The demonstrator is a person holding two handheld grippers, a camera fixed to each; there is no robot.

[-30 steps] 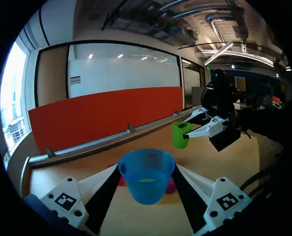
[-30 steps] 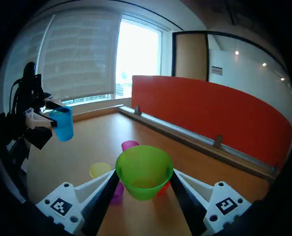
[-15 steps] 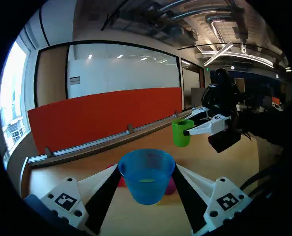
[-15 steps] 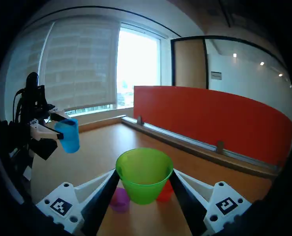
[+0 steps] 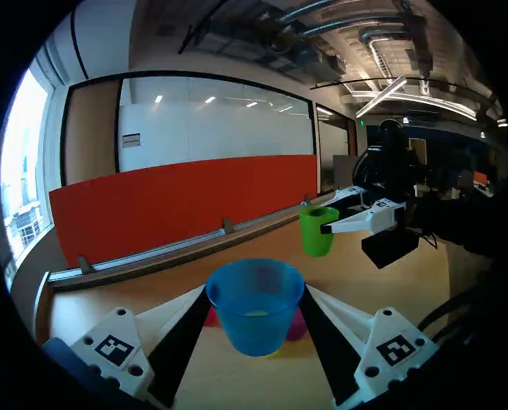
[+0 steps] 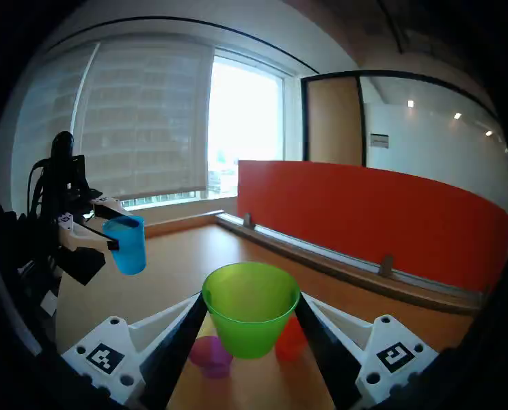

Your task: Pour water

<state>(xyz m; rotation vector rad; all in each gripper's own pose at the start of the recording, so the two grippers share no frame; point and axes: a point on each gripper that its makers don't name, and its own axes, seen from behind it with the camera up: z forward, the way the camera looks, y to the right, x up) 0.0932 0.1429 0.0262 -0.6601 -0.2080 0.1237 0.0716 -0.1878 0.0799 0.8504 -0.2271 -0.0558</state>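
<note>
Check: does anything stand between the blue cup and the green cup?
Nothing visible does. The left gripper holds the blue cup and the right gripper holds the green cup, both up above the wooden table with open air between them. The purple cup and red cup stand on the table, below that line.

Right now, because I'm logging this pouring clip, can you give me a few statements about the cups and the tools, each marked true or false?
1. The left tool is shut on a blue translucent plastic cup. True.
2. The right tool holds a red cup. False: it holds a green translucent plastic cup.
3. The two held cups touch at their rims. False: they are held well apart, both roughly upright.
4. A small purple cup stands on the wooden table. True.
</note>
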